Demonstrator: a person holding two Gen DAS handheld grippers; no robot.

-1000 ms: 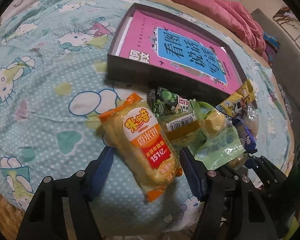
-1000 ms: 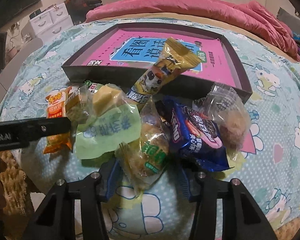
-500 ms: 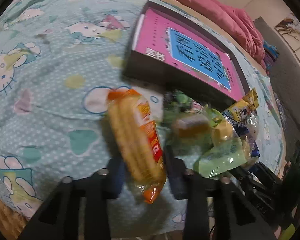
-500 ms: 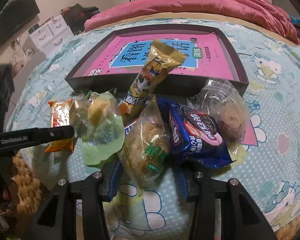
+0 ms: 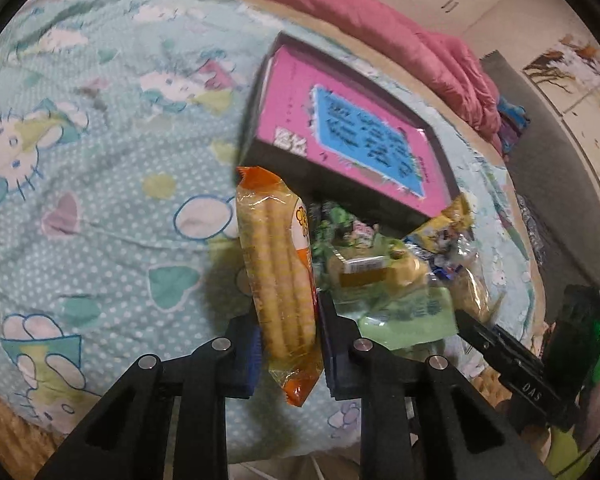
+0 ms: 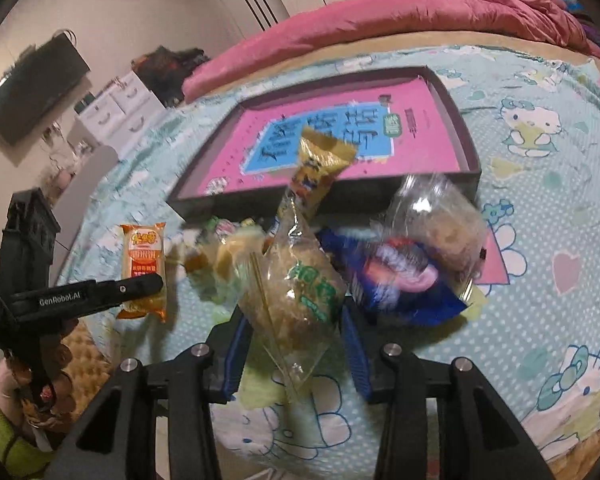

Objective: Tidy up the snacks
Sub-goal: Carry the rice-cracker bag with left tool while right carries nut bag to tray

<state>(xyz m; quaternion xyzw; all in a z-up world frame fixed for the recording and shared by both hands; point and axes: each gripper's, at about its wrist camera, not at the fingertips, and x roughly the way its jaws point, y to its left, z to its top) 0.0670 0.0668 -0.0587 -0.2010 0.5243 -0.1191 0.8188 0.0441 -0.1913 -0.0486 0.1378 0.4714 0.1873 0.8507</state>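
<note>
My left claw (image 5: 288, 340) has just been closing and now pinches an orange packet of rice sticks (image 5: 278, 280), turned on edge between the blue pads, its lower end sticking out toward me. My right claw (image 6: 296, 344) has also just been closing and grips a clear bag with green print (image 6: 296, 292) holding a pale, crumbly cake; the bag stands upright between the pads.

Both sit at the near edge of a bed (image 5: 100, 200) covered with a teal cartoon-cat sheet. The rest of the snacks lie heaped between the two claws and a dark shallow box (image 6: 466, 136) farther back, which holds a pink book (image 6: 420, 120) with a blue panel. In the right view a blue biscuit packet (image 6: 400, 284) lies just right of my bag, a clear bag with a brownish cake (image 6: 440, 224) rests partly on it, and a yellow wrapper (image 6: 320, 168) leans against the box's near wall. A pale green packet (image 5: 408, 316) lies just right of the left claw. A pink quilt (image 6: 420, 12) is bunched along the far side.
</note>
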